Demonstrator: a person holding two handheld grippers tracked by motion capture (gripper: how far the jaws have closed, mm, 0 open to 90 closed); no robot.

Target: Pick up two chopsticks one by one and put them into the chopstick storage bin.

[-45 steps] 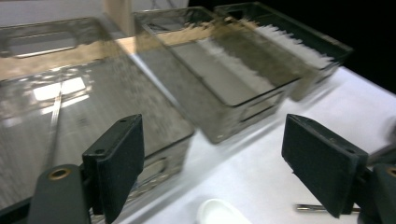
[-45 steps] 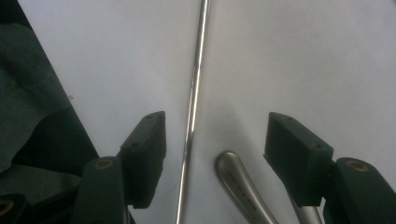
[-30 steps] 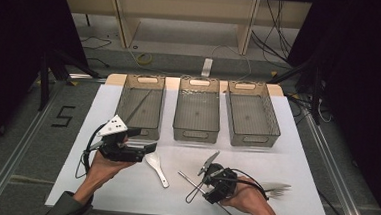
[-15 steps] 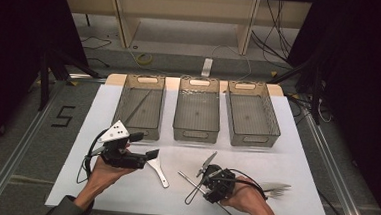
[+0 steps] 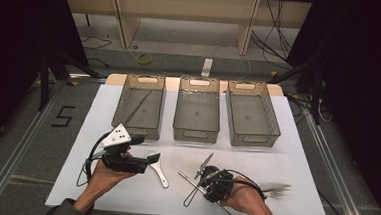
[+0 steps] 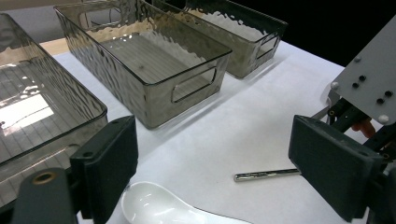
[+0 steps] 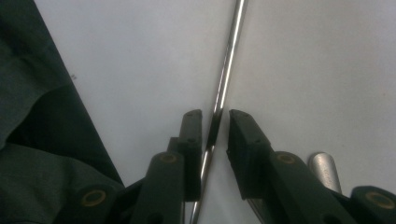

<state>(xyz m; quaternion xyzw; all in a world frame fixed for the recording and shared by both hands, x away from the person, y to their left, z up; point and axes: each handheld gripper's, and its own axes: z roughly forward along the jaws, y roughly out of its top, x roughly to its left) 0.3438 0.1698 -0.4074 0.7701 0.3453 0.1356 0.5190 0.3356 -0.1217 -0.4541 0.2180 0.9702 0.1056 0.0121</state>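
A white-covered table (image 5: 286,143) held 3 clear smoky plastic bins in a row at its far side. The left bin (image 5: 139,107) contained a single thin metal rod lying diagonally; the middle bin (image 5: 197,109) and the right bin (image 5: 252,114) looked bare inside.

The person's left hand (image 5: 105,176) came in from the bottom left, holding the left gripper (image 5: 151,158) low over the table in front of the left bin. Its jaws were spread wide apart and held nothing. A white ceramic spoon (image 5: 158,168) lay on the table just beside those jaws; in the left gripper view its bowl (image 6: 156,206) sat between the 2 black pads, below them, not touching either.

The right hand (image 5: 245,201) held the right gripper (image 5: 205,179) near the front edge, right of centre. In the right gripper view, its jaws stood slightly parted on either side of a thin metal rod (image 7: 228,65) that ran straight away across the white surface. The rod touched or nearly touched the left pad, with a small gap at the right pad, so no firm grip was evident. A rounded metal handle end (image 7: 325,169) lay just beside the right jaw.

In the high view, several metal utensils (image 5: 273,188) lay around the right gripper.
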